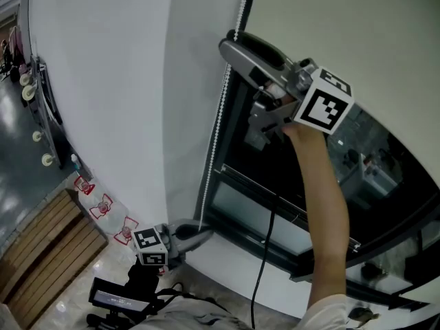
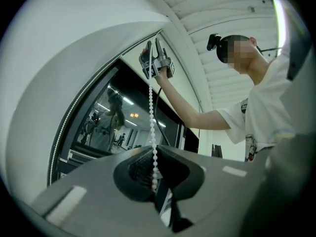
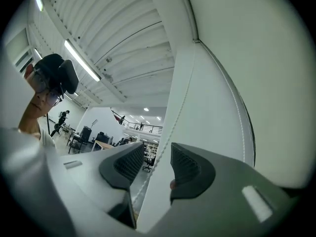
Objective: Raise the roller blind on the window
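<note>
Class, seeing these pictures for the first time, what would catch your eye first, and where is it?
A white beaded pull chain runs up beside the dark window glass. The left tongs are shut on it low down; the right tongs, raised high, stand open around it.

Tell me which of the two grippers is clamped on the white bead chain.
The left gripper, the lower one: its jaws pinch the white bead chain. The higher right gripper's jaws stand apart around it.

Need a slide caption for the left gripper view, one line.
Left gripper shut on the bead chain beside the dark window; right gripper open around the same chain higher up.
</note>
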